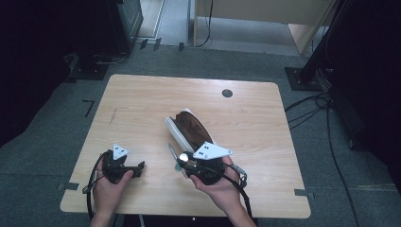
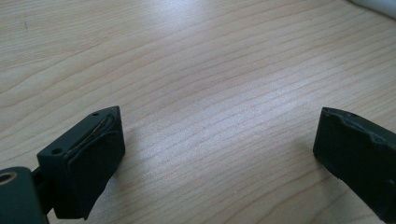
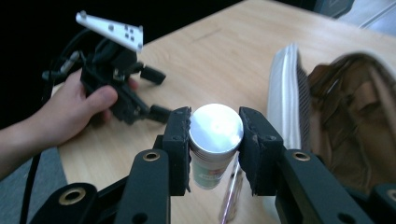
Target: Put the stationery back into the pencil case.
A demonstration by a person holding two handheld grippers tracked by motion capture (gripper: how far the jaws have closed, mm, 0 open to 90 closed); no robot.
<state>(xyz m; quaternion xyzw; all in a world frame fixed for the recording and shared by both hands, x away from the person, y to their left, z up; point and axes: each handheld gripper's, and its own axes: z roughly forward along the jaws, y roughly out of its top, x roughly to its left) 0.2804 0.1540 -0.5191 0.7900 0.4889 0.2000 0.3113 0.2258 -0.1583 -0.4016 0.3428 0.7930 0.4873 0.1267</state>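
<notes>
The right gripper (image 3: 215,135) pinched a small silver-capped bottle (image 3: 214,140) upright at lower centre of its view, the open brown pouch (image 3: 350,112) lying just right, nearer than the left gripper (image 1: 124,168), jaws spread over bare worktop (image 2: 196,70)

Wooden table (image 1: 142,94) sits on grey carpet (image 1: 47,137), a dark round hole (image 1: 227,93) at its one o'clock, cables (image 1: 312,113) trailing out at three o'clock.

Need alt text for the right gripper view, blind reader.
The right gripper clamps a small silver-lidded jar above a wooden table. An open white case with brown lining lies beside it; farther off, a hand holds the left gripper.
</notes>
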